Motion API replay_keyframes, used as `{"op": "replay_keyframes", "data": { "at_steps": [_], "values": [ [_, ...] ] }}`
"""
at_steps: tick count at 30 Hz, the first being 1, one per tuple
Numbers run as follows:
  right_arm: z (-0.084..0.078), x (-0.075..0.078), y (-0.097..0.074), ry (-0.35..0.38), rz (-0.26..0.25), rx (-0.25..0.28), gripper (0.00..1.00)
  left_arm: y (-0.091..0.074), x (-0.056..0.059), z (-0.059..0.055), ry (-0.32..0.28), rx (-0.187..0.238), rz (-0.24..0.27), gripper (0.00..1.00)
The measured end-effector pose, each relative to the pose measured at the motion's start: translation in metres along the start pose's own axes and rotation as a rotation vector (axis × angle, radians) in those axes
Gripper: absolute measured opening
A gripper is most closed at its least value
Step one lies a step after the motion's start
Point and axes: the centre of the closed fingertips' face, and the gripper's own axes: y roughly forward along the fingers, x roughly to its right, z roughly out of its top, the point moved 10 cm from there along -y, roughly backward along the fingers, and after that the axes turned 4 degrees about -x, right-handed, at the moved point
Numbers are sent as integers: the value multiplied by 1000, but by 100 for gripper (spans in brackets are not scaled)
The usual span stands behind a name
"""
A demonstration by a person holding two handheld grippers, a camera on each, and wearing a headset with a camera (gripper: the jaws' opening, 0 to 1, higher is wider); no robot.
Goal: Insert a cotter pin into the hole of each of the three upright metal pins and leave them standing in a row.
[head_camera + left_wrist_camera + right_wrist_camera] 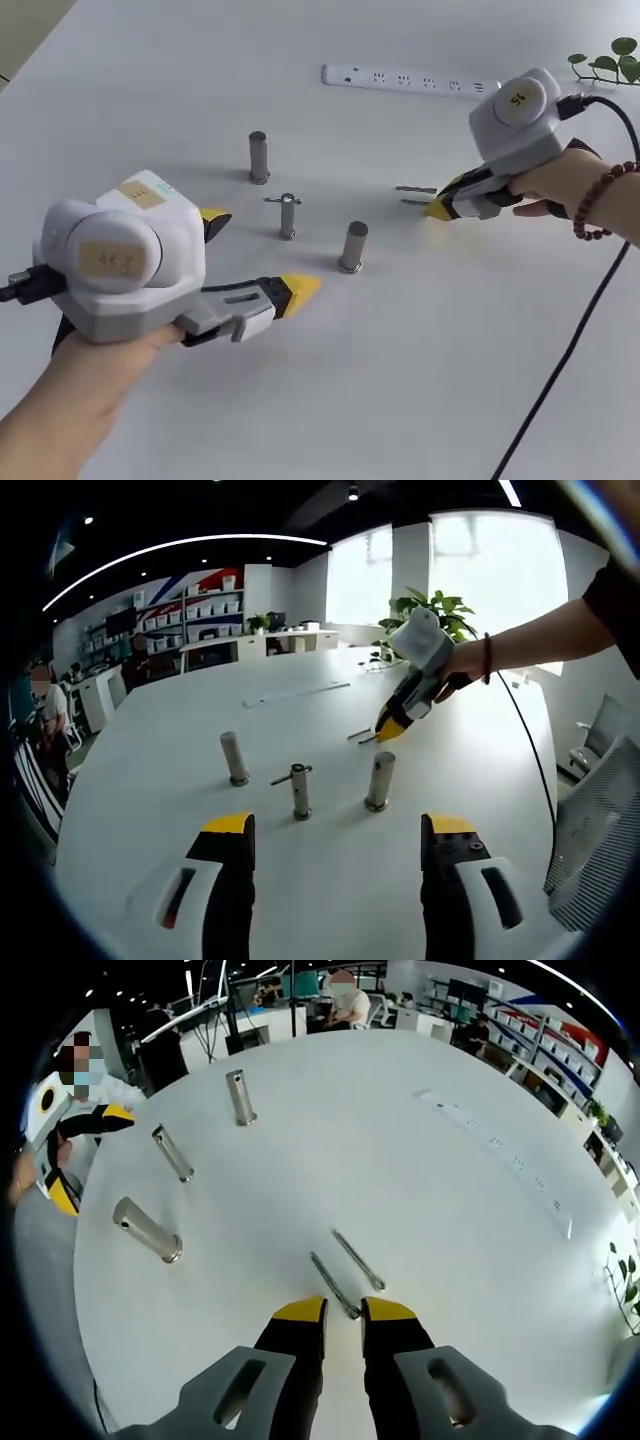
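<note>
Three upright metal pins stand in a slanted row on the white table: a far one (259, 157), a middle one (288, 216) with a cotter pin (280, 200) through its top, and a near one (353, 247). My left gripper (258, 250) (340, 830) hovers open just short of them, holding nothing. Two loose cotter pins (415, 189) (417, 202) lie flat to the right. My right gripper (438, 208) (344, 1310) is low at the table, jaws a narrow gap apart around the near end of one cotter pin (333, 1282). The other cotter pin (358, 1258) lies beside it.
A white power strip (410, 80) lies along the far side of the table (400, 380). A potted plant (610, 60) sits at the far right. The right gripper's black cable (570, 350) trails across the table's right side. People sit at desks in the background.
</note>
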Motion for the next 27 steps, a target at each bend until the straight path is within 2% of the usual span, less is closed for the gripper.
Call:
{"op": "replay_keyframes", "data": {
  "at_steps": [6, 10, 14, 18, 22, 27],
  "values": [
    [1, -4, -2, -6, 13, -22, 5, 0, 0, 0, 0, -4, -2, 66],
    [3, -6, -2, -54, 12, -55, 0, 0, 0, 0, -3, -5, -1, 66],
    [5, -7, 1, -134, 10, -99, 0, 0, -1, -1, -9, -4, -1, 66],
    [8, -9, 2, -175, 13, -129, 0, -1, -2, 0, -12, -1, 1, 66],
    [8, -12, 1, -245, 6, -138, 0, -2, -4, 0, -15, 2, 5, 66],
    [10, -17, -2, -279, -4, -128, 0, -4, -3, -1, -29, 4, -4, 64]
  ]
}}
